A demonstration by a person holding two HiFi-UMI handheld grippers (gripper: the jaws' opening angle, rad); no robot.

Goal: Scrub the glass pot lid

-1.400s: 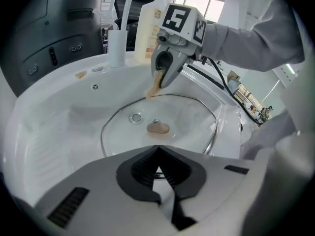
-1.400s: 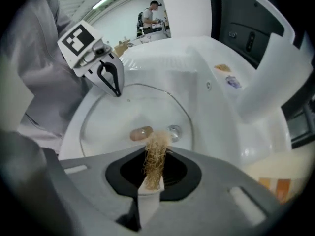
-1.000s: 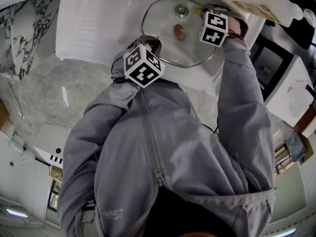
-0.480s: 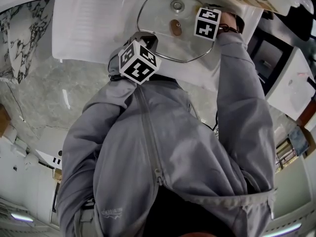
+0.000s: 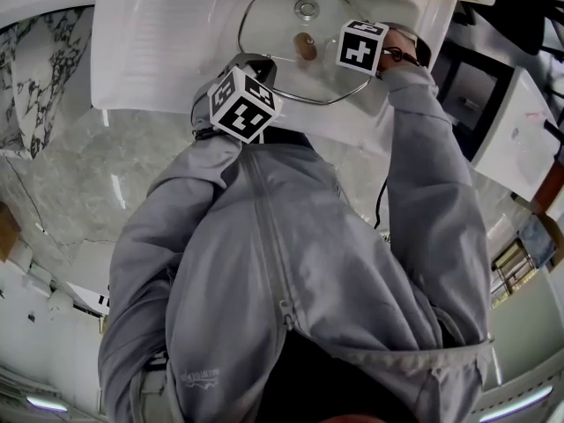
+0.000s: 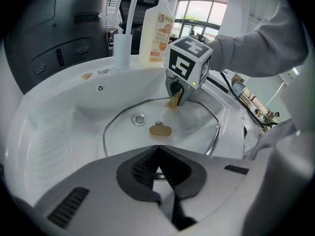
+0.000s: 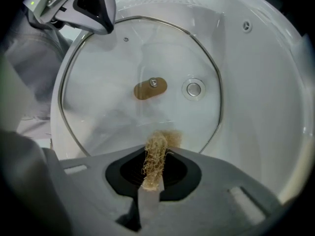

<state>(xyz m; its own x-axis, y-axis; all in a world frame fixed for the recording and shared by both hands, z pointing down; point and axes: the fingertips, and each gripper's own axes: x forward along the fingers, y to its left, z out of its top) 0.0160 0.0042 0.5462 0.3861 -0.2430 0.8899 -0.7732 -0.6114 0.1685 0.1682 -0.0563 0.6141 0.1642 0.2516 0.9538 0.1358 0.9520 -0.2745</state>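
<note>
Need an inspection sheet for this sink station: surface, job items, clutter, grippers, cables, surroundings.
Surface: white sink; its drain shows through the lid.
Job's things: glass lid lies in the sink, brown knob at its centre; tan scrubber is at the glass near the rim.
Clutter: soap bottle and white cup on the sink's back ledge.
Grippers: left gripper shut on the lid's rim; right gripper shut on the scrubber.
Cables: black cable beside the right sleeve.
Surroundings: marble counter, dark appliance, window.
</note>
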